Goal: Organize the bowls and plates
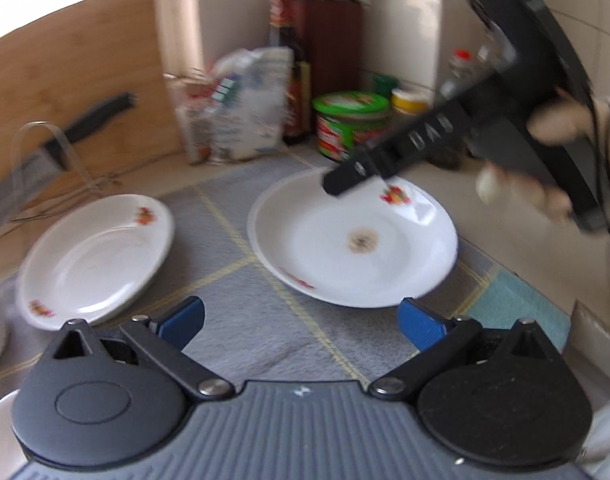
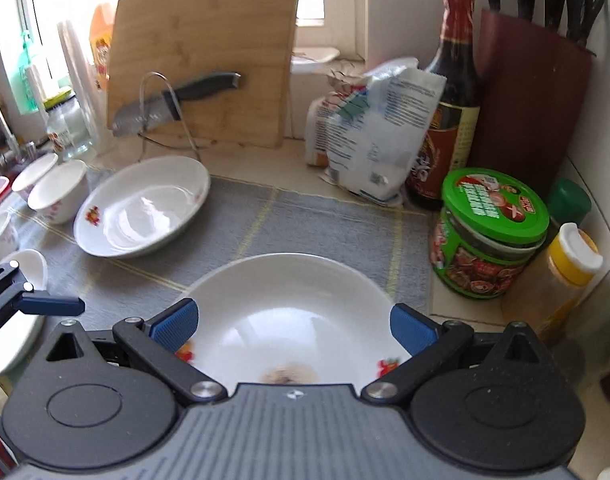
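Observation:
Two white plates with red flower prints lie on a grey mat [image 1: 233, 308]. The right plate [image 1: 353, 240] has a brown spot in its middle; it also shows in the right wrist view [image 2: 289, 312]. The left plate [image 1: 93, 260] also shows in the right wrist view [image 2: 143, 212]. My left gripper [image 1: 301, 320] is open and empty, above the mat just short of the right plate. My right gripper [image 2: 293, 328] is open over the spotted plate's near part, touching nothing visibly; its body [image 1: 389, 160] hangs over that plate's far rim. Several white bowls [image 2: 59, 190] stand at the far left.
A wooden cutting board [image 2: 209, 48] leans at the back with a knife [image 2: 177, 100] in a wire holder. A paper bag [image 2: 373, 136], sauce bottle [image 2: 453, 112], green-lidded jar [image 2: 489, 232], yellow-capped jar [image 2: 565, 276] and knife block [image 2: 533, 100] crowd the right corner.

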